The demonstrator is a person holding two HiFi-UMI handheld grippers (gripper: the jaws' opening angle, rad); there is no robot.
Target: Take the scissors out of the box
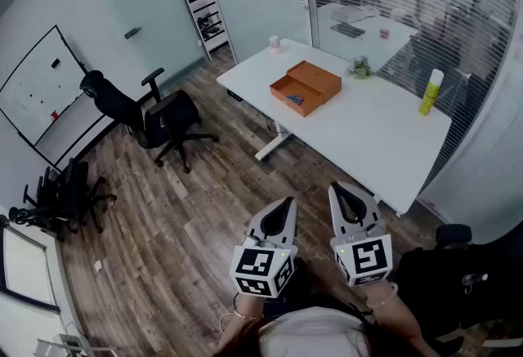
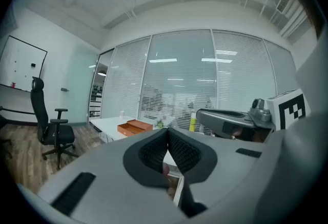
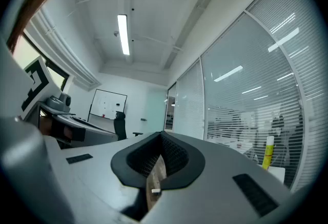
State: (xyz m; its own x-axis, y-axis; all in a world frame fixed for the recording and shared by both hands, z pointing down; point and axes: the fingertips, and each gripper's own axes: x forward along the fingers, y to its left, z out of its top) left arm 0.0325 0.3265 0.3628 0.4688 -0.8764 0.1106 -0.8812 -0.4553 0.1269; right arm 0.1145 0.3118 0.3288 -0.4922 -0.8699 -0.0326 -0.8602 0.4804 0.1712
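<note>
Floor [image 1: 180, 216]: wood planks, under and all round both tongs. You're standing, tongs held over it.

Tabletop [image 1: 368, 135]: white, well ahead of both tongs, its near edge closer to the right tongs [image 1: 339, 188].

Whiteboard [image 1: 41, 86]: on the wall far off to the left of the left tongs [image 1: 286, 204].

Office chair [image 1: 159, 118]: black, ahead and to the left of the left tongs, apart from the tabletop.

Tongs: held side by side, close to your body, both pointing roughly level toward the tabletop. L tongs: pads meet at the tips, closed, nothing between them. R tongs: closed too, empty, tips together in the right gripper view. Neither touches anything.

Box [image 1: 305, 87]: orange, lid flipped open beside the tray, sits on the tabletop well ahead of both tongs, nearly straight out from the L pair.

Yellow bottle [image 1: 431, 92]: upright near the tabletop's far-right corner, ahead and to the right of the R tongs.

Small plant [image 1: 360, 67]: past the box, farther from the tongs.

Pink cup [image 1: 274, 43]: far-left corner of the tabletop, beyond the box.

Scissors [image 1: 292, 100]: only a small bluish bit shows in the box half nearer the tongs; too small for detail. In the box, well apart from both tongs.
</note>
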